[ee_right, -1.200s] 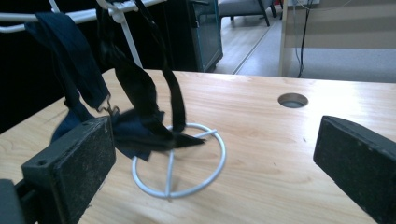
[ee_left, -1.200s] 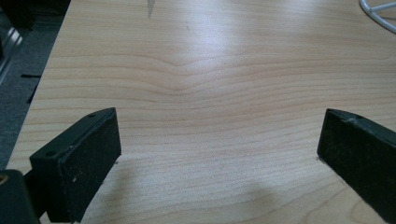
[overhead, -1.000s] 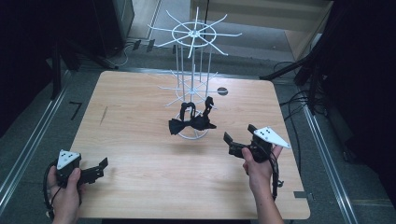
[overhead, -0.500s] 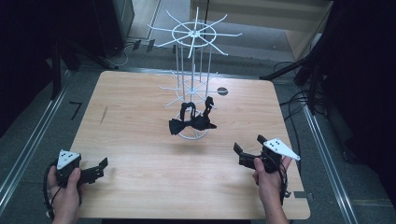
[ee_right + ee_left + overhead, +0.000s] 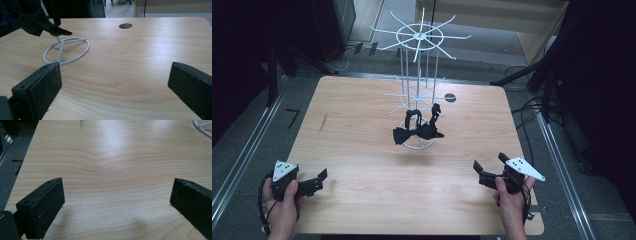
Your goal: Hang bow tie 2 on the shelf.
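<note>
Right hand-held gripper (image 5: 486,172), jaws spread and empty, had withdrawn from the bow tie (image 5: 417,133) on the white rack (image 5: 419,90) toward lower right of the tabletop (image 5: 362,125); left hand-held gripper (image 5: 314,181) likewise spread, suggesting hanging finished.

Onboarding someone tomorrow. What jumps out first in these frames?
The tall white wire rack at the table's far middle, with a black bow tie hanging low on it above its ring base. Then the two hand-held grippers at the near edge, the left gripper and the right gripper, both with jaws wide apart and holding nothing.
</note>
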